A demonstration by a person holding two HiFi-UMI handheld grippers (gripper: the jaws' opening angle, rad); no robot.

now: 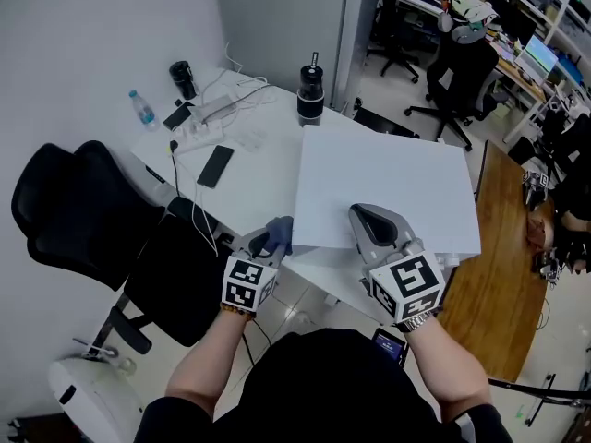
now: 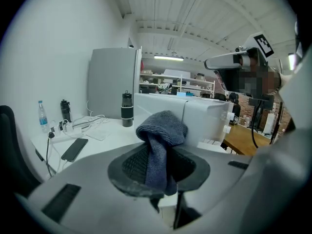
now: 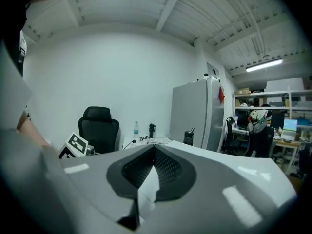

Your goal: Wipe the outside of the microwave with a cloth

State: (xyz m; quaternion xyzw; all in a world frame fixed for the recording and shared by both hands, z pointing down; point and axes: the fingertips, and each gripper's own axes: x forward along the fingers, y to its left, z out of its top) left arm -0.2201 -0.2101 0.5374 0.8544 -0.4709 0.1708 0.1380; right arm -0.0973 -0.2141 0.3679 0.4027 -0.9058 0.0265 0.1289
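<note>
Cloth [image 2: 161, 130], a grey-blue wad clamped in the left gripper [image 1: 272, 238], sits just beside the microwave's near left corner. Its length hangs down through the jaws and its bunched end points toward the microwave. The white microwave [image 1: 388, 187] stands on the table [image 1: 254, 169], ahead and to the right of that gripper, its long side running left to right. The left gripper looks best placed for the near face. The right gripper [image 1: 374, 224], jaws together and empty, hangs over the microwave's near top edge.
</note>
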